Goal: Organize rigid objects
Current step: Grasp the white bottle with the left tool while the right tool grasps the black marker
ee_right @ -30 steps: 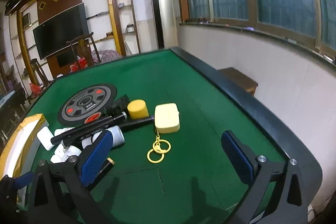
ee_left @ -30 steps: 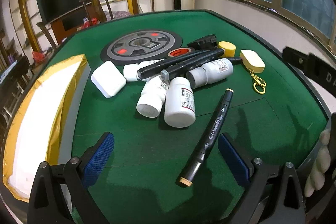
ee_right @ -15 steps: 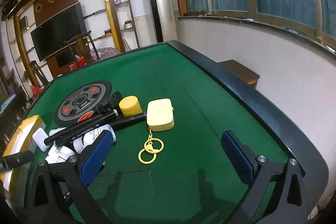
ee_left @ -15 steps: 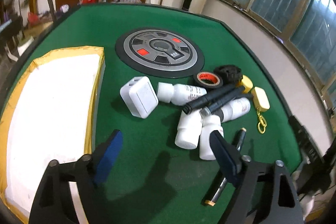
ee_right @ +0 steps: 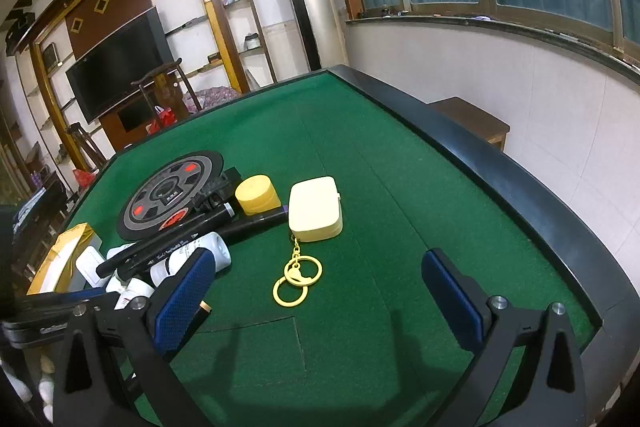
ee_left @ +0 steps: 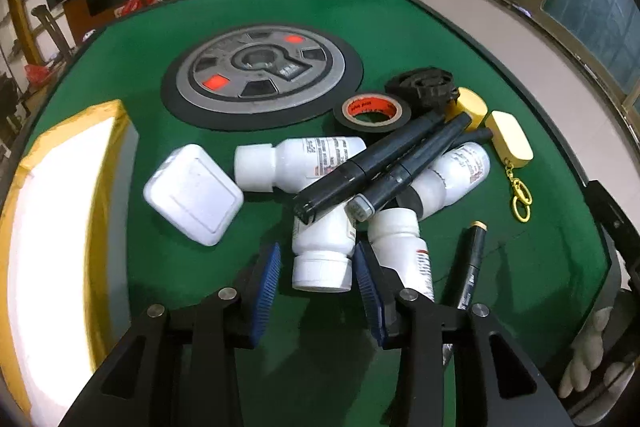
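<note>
Left wrist view: a white plastic pill bottle (ee_left: 322, 251) is flanked by the closing left gripper (ee_left: 316, 277), pad contact unclear; at 3 o'clock, the right gripper (ee_right: 320, 303) is held wide open, empty

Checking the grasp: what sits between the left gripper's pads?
A white bottle, cap end toward the camera, seen in the left wrist view. The closing pads flank it; contact is unclear.

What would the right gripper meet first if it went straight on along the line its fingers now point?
Probably only the bare green felt. The right gripper is open, and the yellow keyring lies just left of that line, so it might be brushed; depth is hard to judge.
</note>
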Action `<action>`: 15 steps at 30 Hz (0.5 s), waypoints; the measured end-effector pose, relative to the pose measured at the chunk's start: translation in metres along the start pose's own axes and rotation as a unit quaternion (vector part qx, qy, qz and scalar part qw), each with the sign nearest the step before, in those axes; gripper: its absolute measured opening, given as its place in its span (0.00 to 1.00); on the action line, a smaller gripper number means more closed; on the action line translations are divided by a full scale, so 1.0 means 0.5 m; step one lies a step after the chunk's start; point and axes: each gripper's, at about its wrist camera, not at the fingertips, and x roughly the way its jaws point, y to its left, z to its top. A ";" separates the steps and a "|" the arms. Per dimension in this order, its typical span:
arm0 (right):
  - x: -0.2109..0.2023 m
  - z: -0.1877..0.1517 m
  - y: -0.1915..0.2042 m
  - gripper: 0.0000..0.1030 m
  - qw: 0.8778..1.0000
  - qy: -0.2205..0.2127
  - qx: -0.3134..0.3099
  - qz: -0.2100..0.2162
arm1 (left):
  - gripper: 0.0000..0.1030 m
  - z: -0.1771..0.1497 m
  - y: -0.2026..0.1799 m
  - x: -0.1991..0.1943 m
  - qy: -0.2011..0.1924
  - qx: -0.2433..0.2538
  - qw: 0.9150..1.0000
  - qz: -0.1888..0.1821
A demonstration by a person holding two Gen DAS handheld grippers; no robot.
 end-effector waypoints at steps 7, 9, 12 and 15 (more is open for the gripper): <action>0.005 -0.002 0.004 1.00 1.000 0.007 -0.003 0.001 | 0.38 0.019 -0.007 0.034 0.018 -0.007 1.000 -0.005; 0.007 -0.004 0.008 1.00 1.000 0.008 -0.005 0.001 | 0.38 0.025 -0.008 0.039 0.012 -0.013 1.000 -0.003; 0.008 -0.007 0.012 1.00 1.000 0.009 -0.006 0.002 | 0.33 0.026 -0.014 0.043 0.003 -0.012 1.000 0.007; 0.009 -0.005 0.009 1.00 1.000 0.012 -0.005 0.004 | 0.33 0.014 -0.011 0.034 -0.008 -0.018 1.000 -0.002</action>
